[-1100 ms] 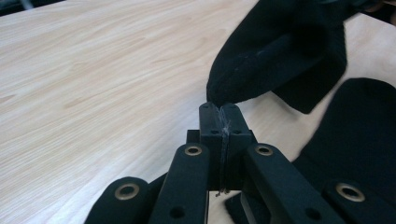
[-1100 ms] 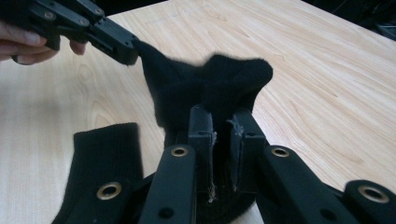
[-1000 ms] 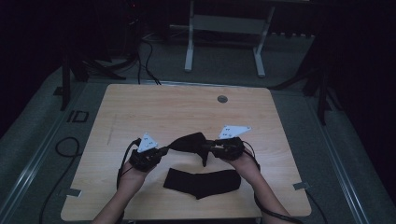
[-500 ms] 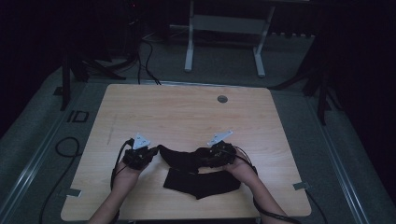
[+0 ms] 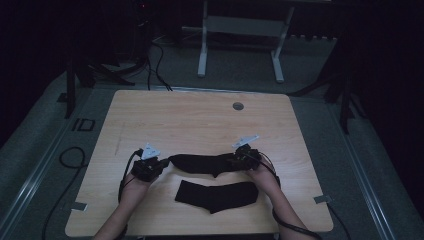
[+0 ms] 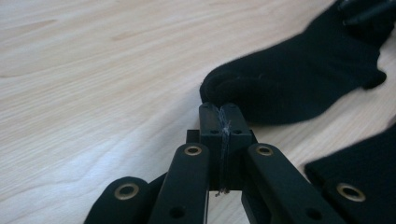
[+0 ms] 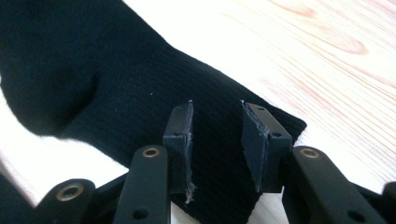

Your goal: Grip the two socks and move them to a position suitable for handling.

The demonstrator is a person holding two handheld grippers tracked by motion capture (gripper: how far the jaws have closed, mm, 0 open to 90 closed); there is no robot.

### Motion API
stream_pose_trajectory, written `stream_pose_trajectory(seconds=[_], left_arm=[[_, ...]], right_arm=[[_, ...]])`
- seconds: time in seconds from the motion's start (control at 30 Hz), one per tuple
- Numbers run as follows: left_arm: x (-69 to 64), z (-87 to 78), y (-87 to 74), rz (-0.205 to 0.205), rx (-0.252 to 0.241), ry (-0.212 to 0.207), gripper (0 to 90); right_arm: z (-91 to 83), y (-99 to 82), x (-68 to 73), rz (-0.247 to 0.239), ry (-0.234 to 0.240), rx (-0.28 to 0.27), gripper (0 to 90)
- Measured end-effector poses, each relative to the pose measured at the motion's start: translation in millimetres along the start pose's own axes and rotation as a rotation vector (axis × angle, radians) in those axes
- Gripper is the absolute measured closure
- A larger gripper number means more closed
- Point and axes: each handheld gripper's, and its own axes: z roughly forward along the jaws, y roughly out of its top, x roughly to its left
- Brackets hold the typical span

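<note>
High view first: the wooden table (image 5: 200,120) spans the scene, and on its near half lie two black socks. The far sock (image 5: 202,163) is stretched flat, left to right, between the two tools; the near sock (image 5: 217,194) lies flat just beside it, toward the person, not touching so far as the dim picture allows.

At the far sock's left end sits the left gripper (image 5: 162,163), a hand behind it. In the left gripper view its jaws stand pressed together at the sock's rounded toe (image 6: 219,91); a thin strand shows between them, but whether any cloth is truly pinched I cannot tell.

At the right end sits the right gripper (image 5: 235,161). In the right gripper view its jaws stand narrowly apart over the ribbed cuff (image 7: 219,140), holding nothing.

My reading is that the step in hand is laying the sock out straight beside its mate, and it looks close to done. The next move likely calls for freeing the toe end, lifting both tools clear without dragging the cloth, then pairing the two socks.
</note>
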Motion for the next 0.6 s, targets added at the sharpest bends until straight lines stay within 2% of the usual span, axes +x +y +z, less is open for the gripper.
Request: stream_pose_trajectory(seconds=[0.13, 0.27, 0.3, 0.37, 0.47, 0.53, 0.6], left_arm=[[-4.9, 5.8, 0.5, 0.021, 0.018, -0.015, 89.8], [-7.0, 9.8, 2.0, 0.030, 0.025, -0.006, 89.8], [-6.8, 10.6, 2.6, 0.028, 0.026, -0.013, 89.8], [-7.1, 11.7, 3.5, 0.029, 0.027, 0.000, 89.7], [-6.3, 12.6, 3.9, 0.028, 0.042, -0.026, 89.2], [-6.2, 12.1, 3.0, 0.026, 0.040, -0.024, 87.6], [-5.0, 11.1, 2.0, 0.015, 0.044, -0.012, 76.8]], right_arm=[[-6.7, -10.3, -9.4, 0.028, -0.010, -0.015, 60.2], [-13.7, -19.2, -18.9, 0.063, -0.022, -0.018, 58.7], [-15.5, -20.7, -22.2, 0.076, -0.020, -0.024, 56.8], [-20.1, -22.7, -27.0, 0.103, -0.025, -0.042, 52.1], [-29.6, -25.9, -34.6, 0.138, -0.035, -0.070, 50.5], [-35.5, -28.2, -38.9, 0.154, -0.046, -0.085, 50.5], [-38.7, -30.7, -41.8, 0.168, -0.053, -0.089, 50.7]])
